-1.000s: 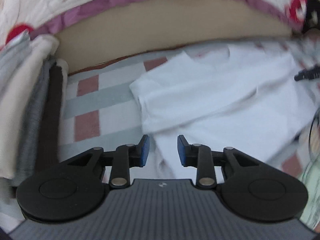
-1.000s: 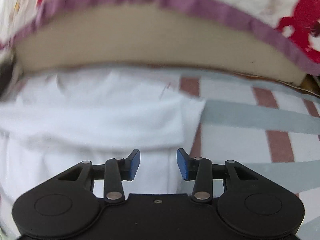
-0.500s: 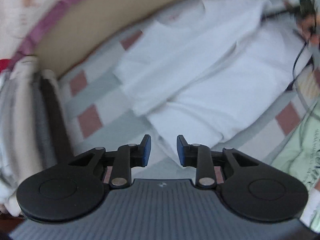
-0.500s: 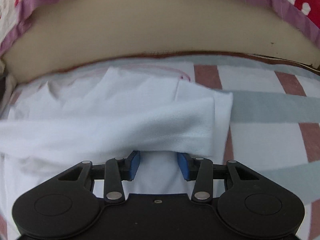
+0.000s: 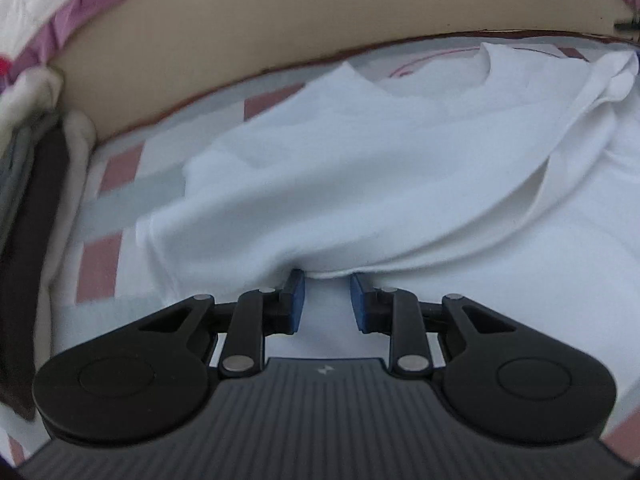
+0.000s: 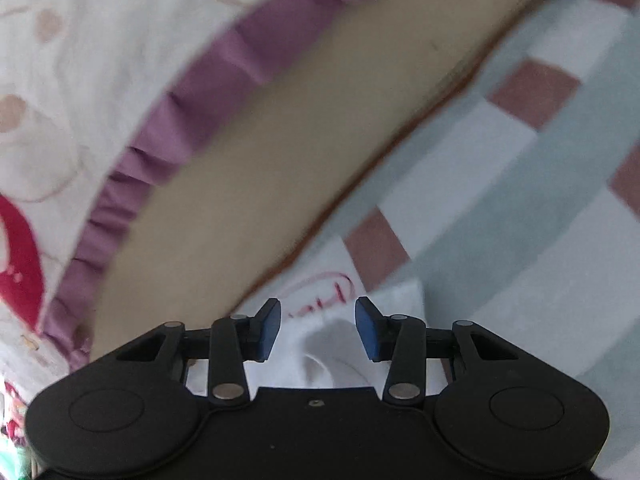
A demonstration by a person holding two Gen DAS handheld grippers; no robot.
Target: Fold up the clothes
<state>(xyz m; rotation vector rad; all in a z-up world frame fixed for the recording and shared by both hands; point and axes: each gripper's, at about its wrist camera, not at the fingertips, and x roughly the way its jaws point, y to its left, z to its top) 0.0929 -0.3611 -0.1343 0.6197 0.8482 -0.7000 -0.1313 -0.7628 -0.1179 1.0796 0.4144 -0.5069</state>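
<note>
We count one white T-shirt and one stack of folded clothes. We see two hand-held grippers: left hand-held gripper, right hand-held gripper.

Red script is seen on the white shirt, too blurred to be read; no other text is shown.

I'm holding the left gripper level and low, its blue-padded fingers standing apart with nothing clamped. I'm tilting the right gripper sideways, its jaws likewise spread wide and gripping nothing.
</note>
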